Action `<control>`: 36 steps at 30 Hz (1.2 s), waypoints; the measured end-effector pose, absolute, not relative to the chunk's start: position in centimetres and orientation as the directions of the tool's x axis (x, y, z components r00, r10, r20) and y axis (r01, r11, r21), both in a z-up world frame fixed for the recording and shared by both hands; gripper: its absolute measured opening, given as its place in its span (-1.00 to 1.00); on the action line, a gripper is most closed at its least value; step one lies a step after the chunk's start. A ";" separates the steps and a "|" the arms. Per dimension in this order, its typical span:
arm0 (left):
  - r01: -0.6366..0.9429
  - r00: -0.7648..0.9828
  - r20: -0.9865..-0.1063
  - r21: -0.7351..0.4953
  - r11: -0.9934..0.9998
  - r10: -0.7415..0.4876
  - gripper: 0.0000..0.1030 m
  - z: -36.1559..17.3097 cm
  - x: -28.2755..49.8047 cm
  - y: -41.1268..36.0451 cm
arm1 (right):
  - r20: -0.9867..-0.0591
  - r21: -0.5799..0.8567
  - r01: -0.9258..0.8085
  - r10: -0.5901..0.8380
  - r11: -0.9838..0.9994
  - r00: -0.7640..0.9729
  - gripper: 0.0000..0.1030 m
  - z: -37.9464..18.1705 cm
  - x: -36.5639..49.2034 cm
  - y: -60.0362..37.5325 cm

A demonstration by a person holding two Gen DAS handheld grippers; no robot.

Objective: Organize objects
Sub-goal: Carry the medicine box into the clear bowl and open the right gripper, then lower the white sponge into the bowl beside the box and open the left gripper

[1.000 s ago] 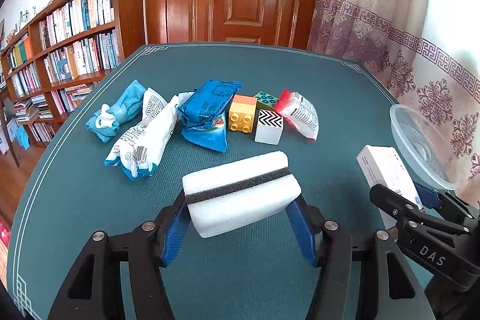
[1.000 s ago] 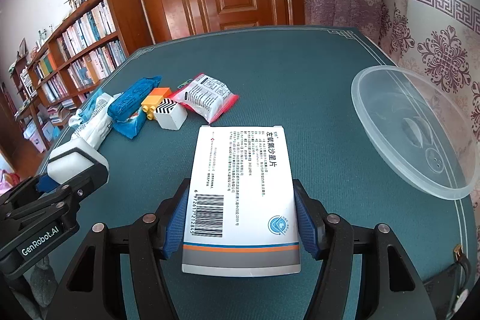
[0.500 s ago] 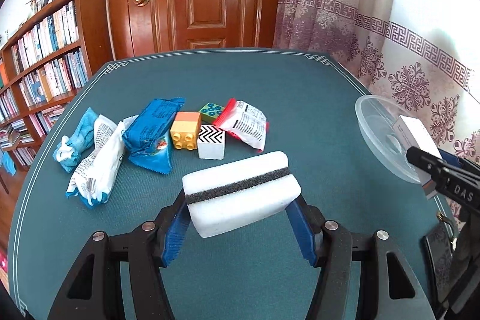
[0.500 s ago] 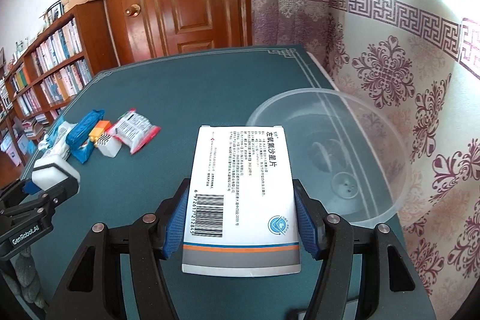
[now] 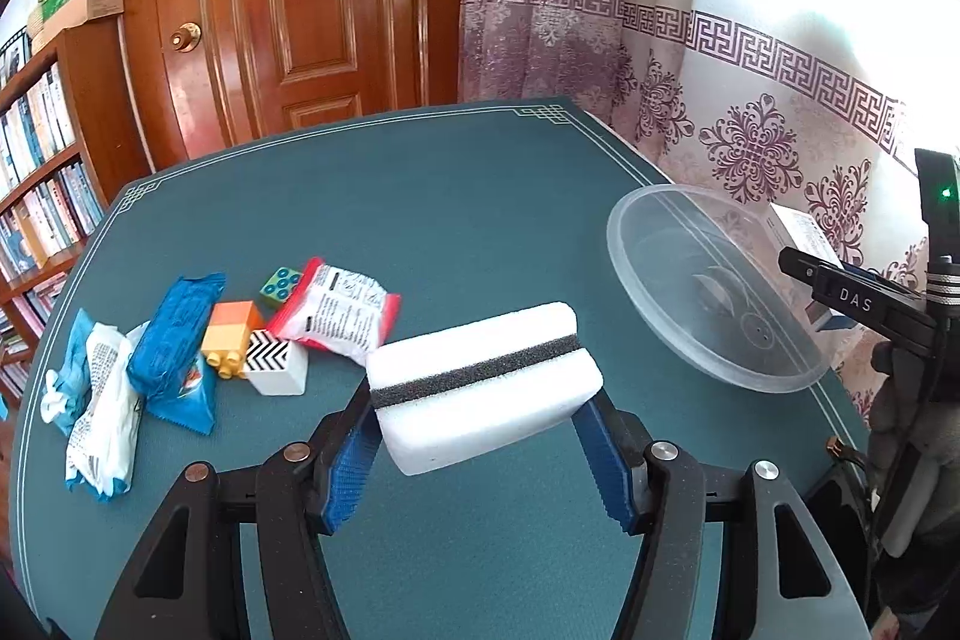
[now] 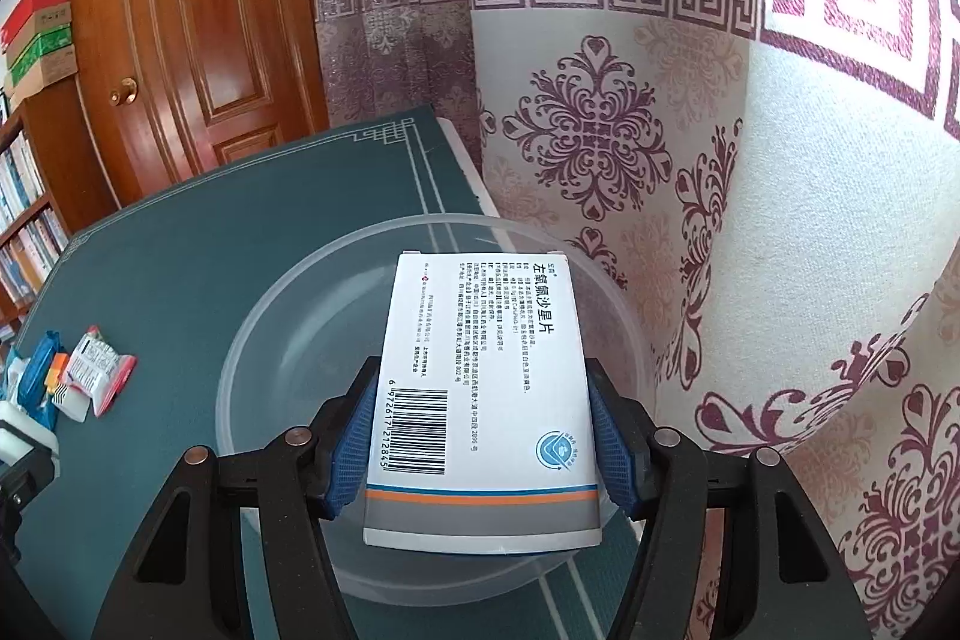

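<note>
My left gripper [image 5: 483, 454] is shut on a white sponge with a black stripe [image 5: 483, 391] and holds it above the green table, left of the clear plastic bowl [image 5: 708, 304]. My right gripper [image 6: 483, 445] is shut on a white medicine box [image 6: 483, 388] and holds it over the bowl [image 6: 288, 340]. The right gripper and its box also show at the right edge of the left wrist view [image 5: 804, 232], behind the bowl.
A pile lies at the table's left: blue packets [image 5: 174, 340], a white packet [image 5: 105, 418], a red-edged packet [image 5: 339, 313], an orange brick [image 5: 231, 334], a zigzag cube [image 5: 273, 367], a green cube [image 5: 281, 285]. Curtain [image 6: 720, 220] hangs close on the right.
Both grippers have swung right with their loads. The bowl now lies under the medicine box, and the pile has shifted to the left of both views.
</note>
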State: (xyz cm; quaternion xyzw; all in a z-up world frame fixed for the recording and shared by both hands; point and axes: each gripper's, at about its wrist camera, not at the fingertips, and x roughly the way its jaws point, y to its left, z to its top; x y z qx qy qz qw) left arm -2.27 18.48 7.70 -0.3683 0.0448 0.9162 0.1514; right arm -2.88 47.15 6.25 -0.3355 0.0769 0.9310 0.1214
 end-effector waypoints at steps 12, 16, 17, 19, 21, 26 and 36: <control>-0.427 -0.632 -0.696 -0.054 -0.903 0.341 0.28 7.3 -5.3 24.5 | -0.604 0.024 -0.249 0.184 -0.968 -0.775 0.26 6.3 -0.1 46.5; -0.454 -0.604 -0.708 -0.073 -0.888 0.367 0.28 6.9 -6.4 26.4 | -0.599 0.023 -0.235 0.174 -0.972 -0.781 0.26 6.4 0.9 46.2; -0.459 -0.597 -0.711 -0.078 -0.885 0.372 0.28 6.9 -6.6 26.8 | -0.599 0.024 -0.231 0.171 -0.973 -0.782 0.26 6.3 1.1 46.2; -0.470 -0.589 -0.712 -0.083 -0.879 0.383 0.28 6.7 -6.9 27.6 | -0.597 0.024 -0.229 0.170 -0.973 -0.784 0.26 6.3 1.5 46.2; -0.477 -0.585 -0.713 -0.083 -0.875 0.387 0.28 6.6 -7.1 28.1 | -0.598 0.023 -0.230 0.171 -0.973 -0.783 0.26 6.2 1.8 46.2; -0.488 -0.579 -0.715 -0.082 -0.869 0.392 0.29 6.5 -7.5 29.3 | -0.601 0.033 -0.230 0.165 -0.973 -0.782 0.26 5.9 2.1 46.4; -0.481 -0.611 -0.687 -0.073 -0.873 0.394 0.86 6.8 -8.3 30.4 | -0.604 0.042 -0.227 0.156 -0.973 -0.782 0.26 5.6 2.9 46.2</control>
